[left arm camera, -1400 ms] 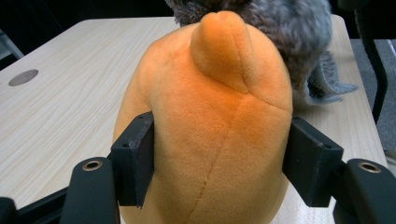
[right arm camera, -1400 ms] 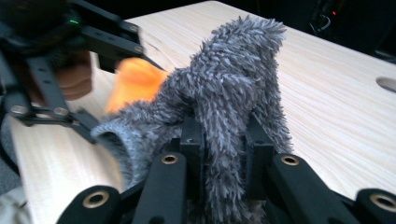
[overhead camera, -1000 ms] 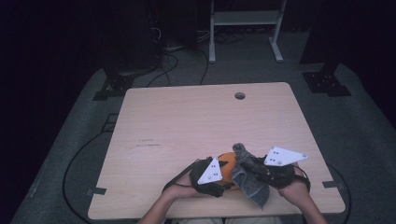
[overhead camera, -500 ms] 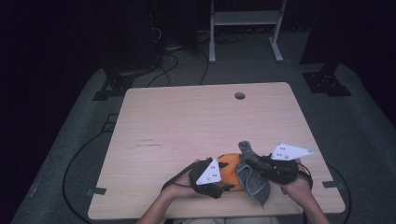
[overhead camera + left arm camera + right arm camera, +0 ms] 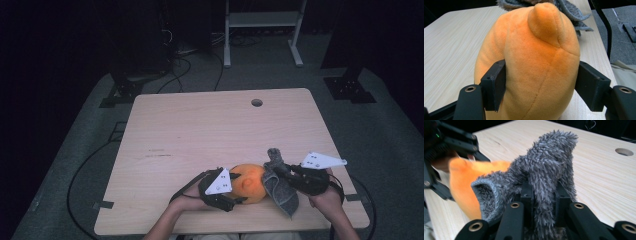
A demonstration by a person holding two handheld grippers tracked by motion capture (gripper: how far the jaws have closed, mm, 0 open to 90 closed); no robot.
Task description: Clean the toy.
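We seem to be in a recording lab or studio, not a home. Beyond the tongs, the pale wooden surface [image 5: 200, 130] stands alone on grey carpet [image 5: 390, 135], with a cable hole [image 5: 257, 102] near its far edge. Black cables [image 5: 185, 65] trail over the floor behind it. Dark stand feet [image 5: 350, 87] sit to either side, and a white metal rack [image 5: 262, 30] stands farther back. Everything around is blacked out, and strips of tape [image 5: 103, 205] mark the surface's edge beside the left tongs.
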